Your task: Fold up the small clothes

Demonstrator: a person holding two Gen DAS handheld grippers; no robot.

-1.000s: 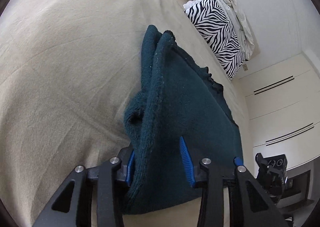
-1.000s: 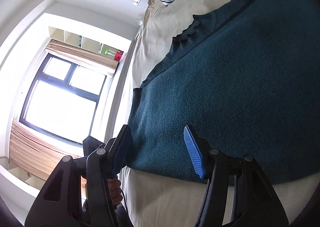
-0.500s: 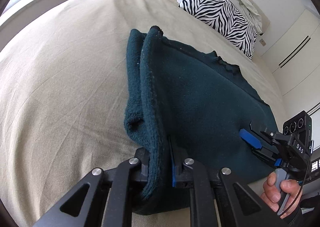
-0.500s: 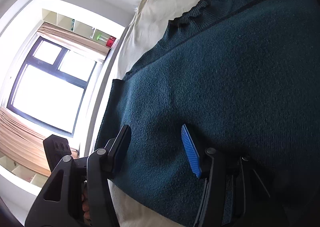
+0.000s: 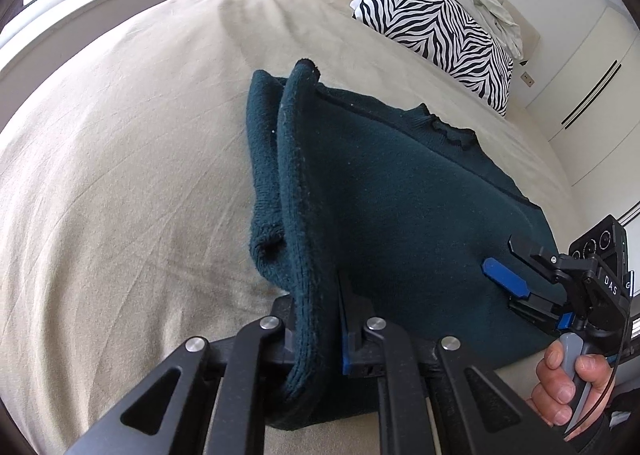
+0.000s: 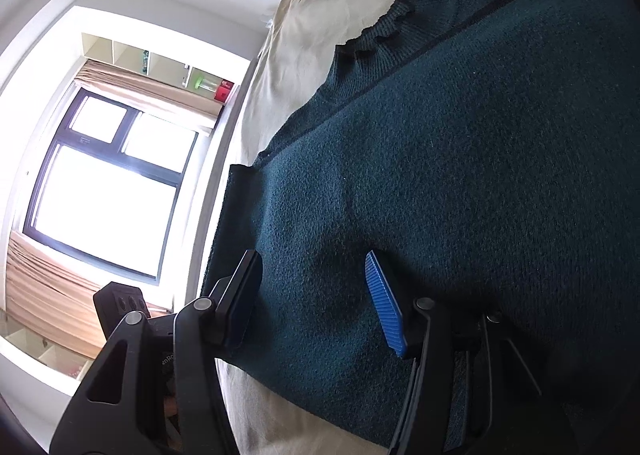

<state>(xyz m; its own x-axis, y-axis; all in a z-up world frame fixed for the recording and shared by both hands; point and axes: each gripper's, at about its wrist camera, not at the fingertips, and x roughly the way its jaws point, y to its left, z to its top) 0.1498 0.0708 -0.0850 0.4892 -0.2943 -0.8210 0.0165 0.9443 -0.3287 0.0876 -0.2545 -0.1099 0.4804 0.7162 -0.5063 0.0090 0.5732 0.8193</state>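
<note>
Since a moment before, both tools had slid a little further onto the dark green sweater (image 5: 400,191), which lay folded near the foot edge of the bed (image 5: 120,159). The left tool (image 5: 316,319) was squeezed tight on a raised fold at the sweater's left side, near the tucked sleeve. The right tool (image 6: 316,295) had its two fingers wide apart over the sweater's flat top, with the blue pad (image 6: 386,303) close above the cloth. A zebra pillow (image 5: 440,31) sat at the head edge of the bed, well apart from the sweater. A bright window (image 6: 108,195) showed past the bed's side.
</note>
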